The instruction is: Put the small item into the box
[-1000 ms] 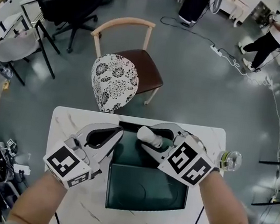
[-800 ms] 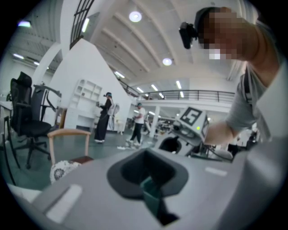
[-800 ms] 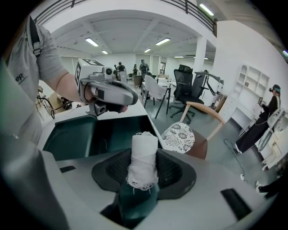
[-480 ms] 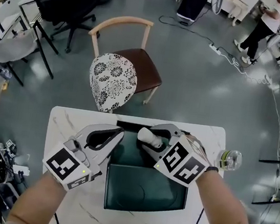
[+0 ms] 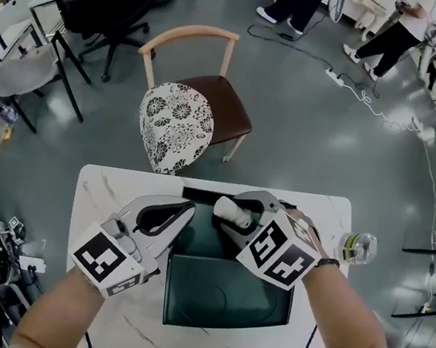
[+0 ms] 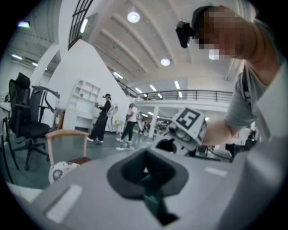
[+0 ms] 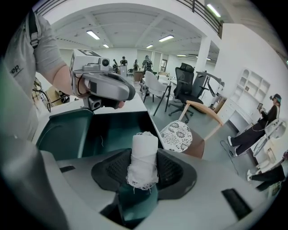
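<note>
Head view has both grippers up at the far end of the dark green box (image 5: 224,303), which sits open on the white marbled surface (image 5: 111,186). The right gripper (image 5: 235,213) is pinching a small white cloth roll (image 5: 227,208) between its pads, frayed end sticking out, and holding it over the box's open cavity. The left gripper (image 5: 184,214) is clamped on the box's left edge, and the left gripper view shows a thin green strip caught between its closed jaws. A wooden chair (image 5: 213,96) with a flower-patterned cushion stands just beyond the surface
</note>
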A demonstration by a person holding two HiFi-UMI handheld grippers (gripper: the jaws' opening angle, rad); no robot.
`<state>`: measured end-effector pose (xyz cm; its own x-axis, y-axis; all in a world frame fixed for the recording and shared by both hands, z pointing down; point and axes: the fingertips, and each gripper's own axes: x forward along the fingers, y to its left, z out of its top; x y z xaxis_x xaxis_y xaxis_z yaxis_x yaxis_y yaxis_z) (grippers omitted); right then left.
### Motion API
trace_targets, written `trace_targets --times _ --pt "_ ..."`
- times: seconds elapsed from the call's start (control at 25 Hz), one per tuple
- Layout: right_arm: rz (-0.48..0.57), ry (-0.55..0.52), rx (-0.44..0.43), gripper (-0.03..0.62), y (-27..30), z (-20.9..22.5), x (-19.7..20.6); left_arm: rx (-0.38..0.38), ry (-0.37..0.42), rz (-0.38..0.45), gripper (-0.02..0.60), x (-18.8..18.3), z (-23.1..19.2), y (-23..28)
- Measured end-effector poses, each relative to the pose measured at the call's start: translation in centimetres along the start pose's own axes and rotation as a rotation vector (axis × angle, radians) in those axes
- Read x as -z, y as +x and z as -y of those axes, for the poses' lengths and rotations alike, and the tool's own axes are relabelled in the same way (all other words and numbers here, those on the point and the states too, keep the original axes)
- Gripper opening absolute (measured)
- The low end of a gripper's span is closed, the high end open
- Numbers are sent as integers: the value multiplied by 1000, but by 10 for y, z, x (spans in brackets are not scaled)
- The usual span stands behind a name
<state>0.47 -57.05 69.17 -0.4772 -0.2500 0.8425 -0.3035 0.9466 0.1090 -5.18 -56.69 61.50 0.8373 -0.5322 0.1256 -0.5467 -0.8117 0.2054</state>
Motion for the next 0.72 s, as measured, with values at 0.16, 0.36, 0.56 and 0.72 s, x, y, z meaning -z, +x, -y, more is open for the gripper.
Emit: trace_targets --times 0.16,0.36,0.56,0.72 --pt "0 0 -8 188 1 -1 -2 5 -3 3 5 0 2 0" --pt "6 -10 -12 218 1 -4 -5 0 -14 10 5 1 3 -1" --pt "5 -14 -9 218 -1 -3 -7 0 -14 7 5 2 3 -2" --pt "10 -13 -6 218 -2 -5 -7 -6 -22 17 3 0 3 -3"
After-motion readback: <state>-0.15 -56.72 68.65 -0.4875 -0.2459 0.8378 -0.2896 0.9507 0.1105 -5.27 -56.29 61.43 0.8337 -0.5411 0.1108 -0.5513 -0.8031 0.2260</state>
